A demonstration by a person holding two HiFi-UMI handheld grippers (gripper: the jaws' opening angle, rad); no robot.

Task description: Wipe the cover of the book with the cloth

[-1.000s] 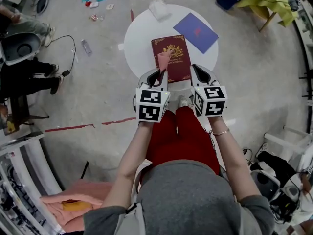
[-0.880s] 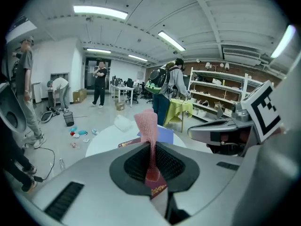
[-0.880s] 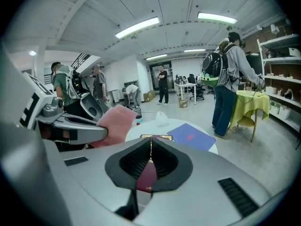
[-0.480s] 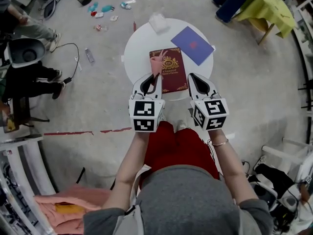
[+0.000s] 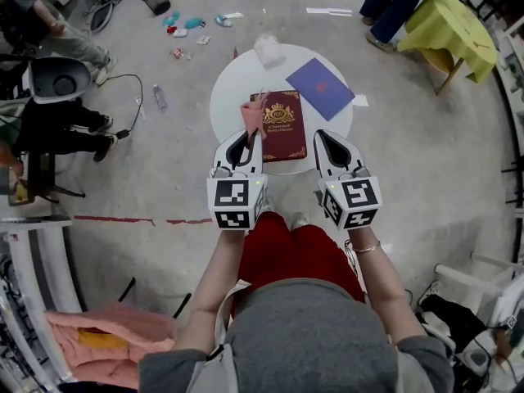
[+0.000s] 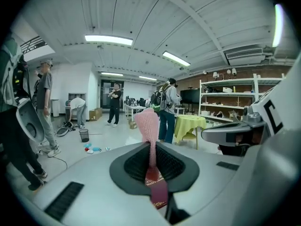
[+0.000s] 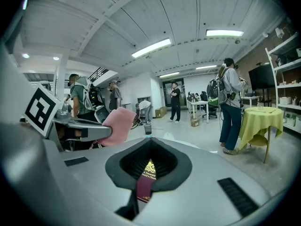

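The wipe looks about to start: the left claw (image 5: 247, 137) is clenched on the pink cloth (image 5: 252, 115), held over the left edge of the maroon book (image 5: 283, 124), which lies on the round white table (image 5: 233, 80). Next, the cloth needs pressing flat onto the cover. The right claw (image 5: 322, 137) is pinched together on nothing (it could steady the book). Whether the cloth touches the cover is unclear.

Open lab workshop, concrete floor (image 5: 426, 162), strip lights (image 6: 108, 40), wall shelving (image 6: 221, 100), people (image 6: 113, 103) standing about
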